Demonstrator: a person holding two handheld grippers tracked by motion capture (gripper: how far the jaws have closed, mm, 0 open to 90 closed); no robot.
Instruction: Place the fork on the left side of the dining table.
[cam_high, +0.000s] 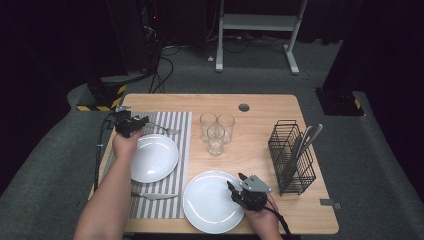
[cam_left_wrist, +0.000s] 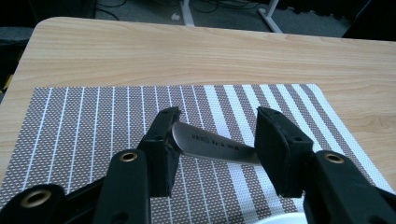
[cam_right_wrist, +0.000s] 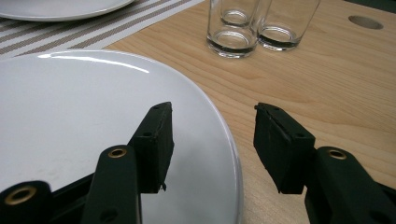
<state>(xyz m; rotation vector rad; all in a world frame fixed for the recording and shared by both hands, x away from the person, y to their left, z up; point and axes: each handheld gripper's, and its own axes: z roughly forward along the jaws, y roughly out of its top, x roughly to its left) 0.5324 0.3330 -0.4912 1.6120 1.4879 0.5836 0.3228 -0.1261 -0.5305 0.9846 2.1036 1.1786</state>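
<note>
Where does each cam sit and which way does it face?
High view: above the person's side, looking forward and down on the table; both forearms show.
Left gripper view: on the left gripper, over the striped placemat.
Right gripper view: on the right gripper, straddling the near plate rim.
Shared: glasses, high and right.

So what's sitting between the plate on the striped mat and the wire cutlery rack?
In the high view, three empty glasses stand clustered on bare wood between the plate and the rack.
</note>
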